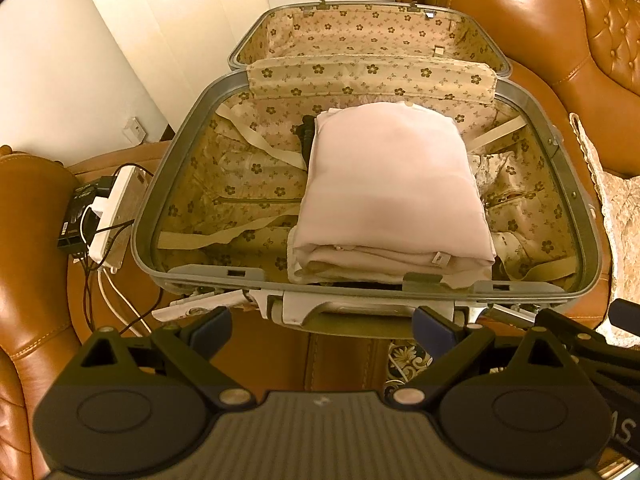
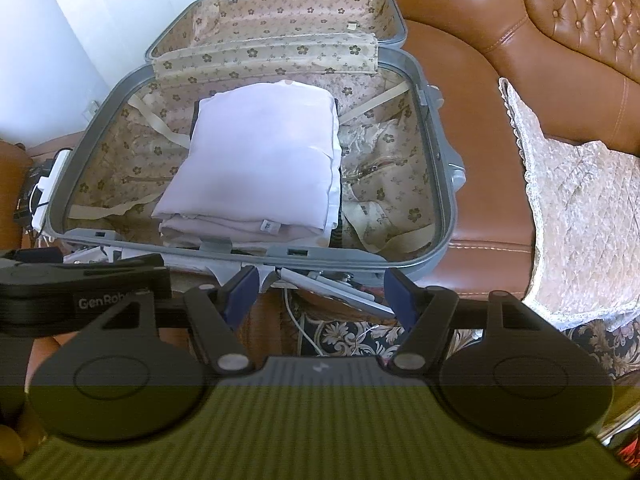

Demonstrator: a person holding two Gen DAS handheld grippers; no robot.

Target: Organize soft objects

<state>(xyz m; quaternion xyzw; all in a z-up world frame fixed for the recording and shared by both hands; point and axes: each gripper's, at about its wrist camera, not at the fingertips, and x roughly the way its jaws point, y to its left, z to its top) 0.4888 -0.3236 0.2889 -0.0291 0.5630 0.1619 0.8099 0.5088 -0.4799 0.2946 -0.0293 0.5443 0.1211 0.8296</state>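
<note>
A folded pile of pale pink and white clothes (image 1: 390, 188) lies inside an open grey suitcase (image 1: 176, 160) with flower-print lining; the same pile (image 2: 260, 164) fills the middle of the case (image 2: 86, 132) in the right wrist view. My left gripper (image 1: 322, 326) hovers open in front of the suitcase's near rim, above its handle, with nothing between its fingers. My right gripper (image 2: 320, 292) is also open and empty, just short of the near rim. The left gripper's body (image 2: 80, 284) shows at the left of the right wrist view.
The suitcase lid (image 1: 368, 32) leans back against the wall. A brown leather sofa (image 1: 560, 40) flanks the case on the right, with a cream lace cushion (image 2: 580, 208). A white power strip with cables (image 1: 114, 216) sits left of the case. Patterned carpet (image 2: 352, 336) lies below.
</note>
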